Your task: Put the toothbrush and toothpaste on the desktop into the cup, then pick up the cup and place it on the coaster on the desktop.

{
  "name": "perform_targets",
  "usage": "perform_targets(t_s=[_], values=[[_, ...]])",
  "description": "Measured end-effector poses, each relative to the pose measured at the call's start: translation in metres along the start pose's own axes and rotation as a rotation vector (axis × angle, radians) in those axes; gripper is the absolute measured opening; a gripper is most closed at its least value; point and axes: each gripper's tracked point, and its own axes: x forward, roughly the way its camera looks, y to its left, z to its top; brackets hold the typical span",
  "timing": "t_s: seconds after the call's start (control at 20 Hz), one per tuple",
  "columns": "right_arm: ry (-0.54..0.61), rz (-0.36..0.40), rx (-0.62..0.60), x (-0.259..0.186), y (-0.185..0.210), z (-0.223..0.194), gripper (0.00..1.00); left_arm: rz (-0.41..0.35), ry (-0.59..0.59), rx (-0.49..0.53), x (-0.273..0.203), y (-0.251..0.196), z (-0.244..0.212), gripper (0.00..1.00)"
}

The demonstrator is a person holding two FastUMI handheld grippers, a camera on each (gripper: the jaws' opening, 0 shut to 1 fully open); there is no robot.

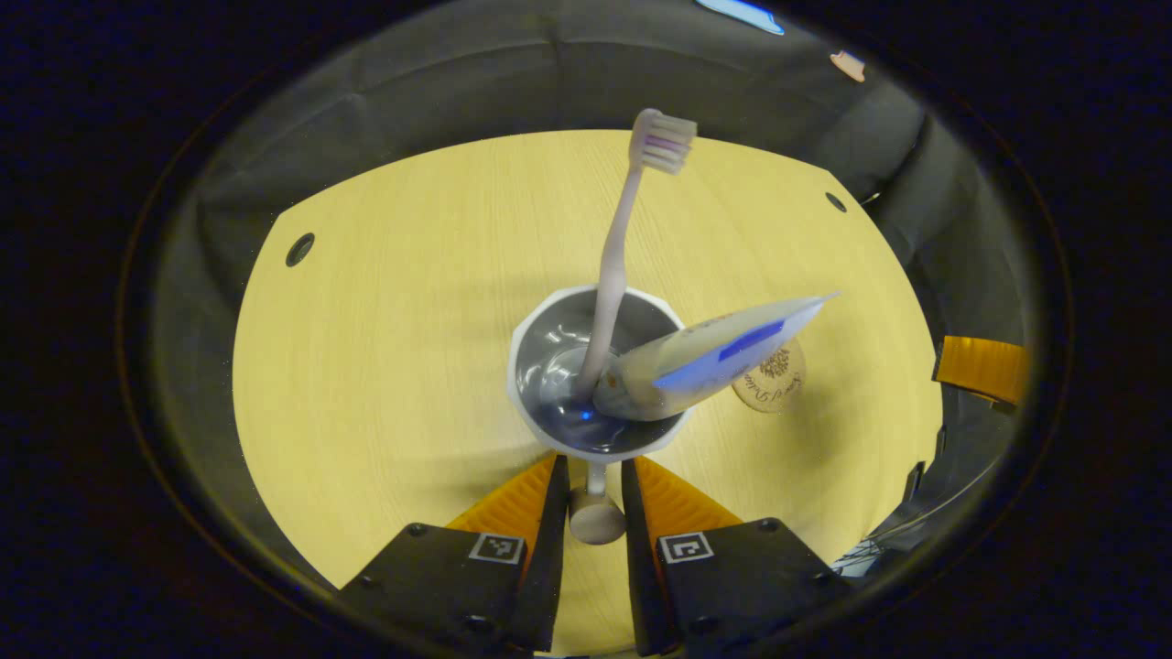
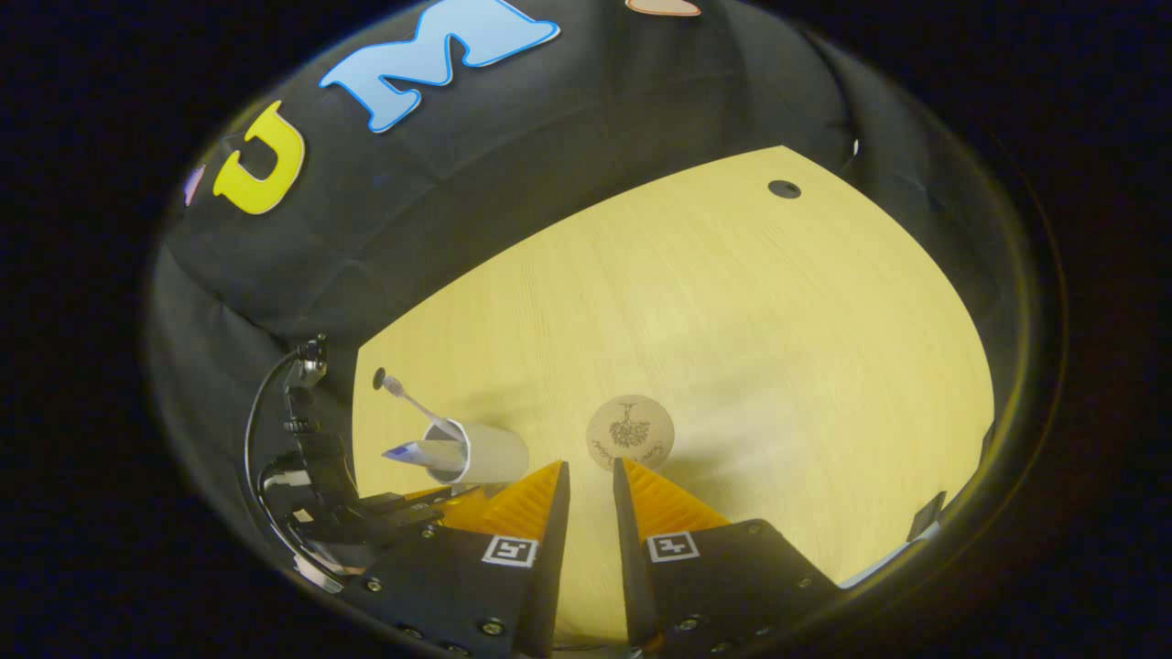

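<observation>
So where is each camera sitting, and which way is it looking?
Left gripper view: rides on the left gripper, looking down into the cup holding the toothbrush and toothpaste; its own two fingers show at the bottom, either side of the cup's handle.
Right gripper view: rides on the right gripper, looking down across the desktop at the coaster; its own fingers show at the bottom.
Both views share the cup, coaster and desktop.
</observation>
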Motion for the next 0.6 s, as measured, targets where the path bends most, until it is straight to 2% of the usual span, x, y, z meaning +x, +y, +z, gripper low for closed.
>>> perform_targets(t_s=[0.05, 0.1, 0.2, 0.25, 0.3, 0.35, 0.4, 0.6], values=[[0.004, 0.0, -0.001, 0.002, -0.001, -0.002, 0.29, 0.022, -0.01, 0.007, -0.002, 0.004, 0.002, 0.43], [0.006, 0.002, -0.003, 0.003, -0.002, -0.002, 0.29, 0.022, -0.005, 0.007, -0.002, 0.004, 0.002, 0.34], [0.01, 0.005, -0.005, 0.005, -0.002, -0.002, 0.29, 0.025, -0.012, 0.001, -0.004, 0.003, 0.005, 0.35], [0.012, 0.004, -0.006, 0.006, -0.003, -0.004, 0.29, 0.028, -0.011, -0.002, -0.006, 0.003, 0.005, 0.28], [0.012, 0.004, -0.007, 0.006, -0.004, -0.003, 0.29, 0.029, -0.014, -0.001, -0.007, 0.003, 0.005, 0.28], [0.012, 0.003, -0.007, 0.006, -0.005, -0.004, 0.29, 0.029, -0.026, -0.001, -0.008, 0.003, 0.008, 0.33], [0.011, 0.001, -0.004, 0.006, -0.007, -0.004, 0.29, 0.032, -0.037, 0.003, -0.008, 0.002, 0.012, 0.28], [0.003, -0.009, 0.013, 0.002, -0.017, -0.002, 0.29, 0.025, -0.04, 0.041, -0.008, -0.012, 0.018, 0.28]])
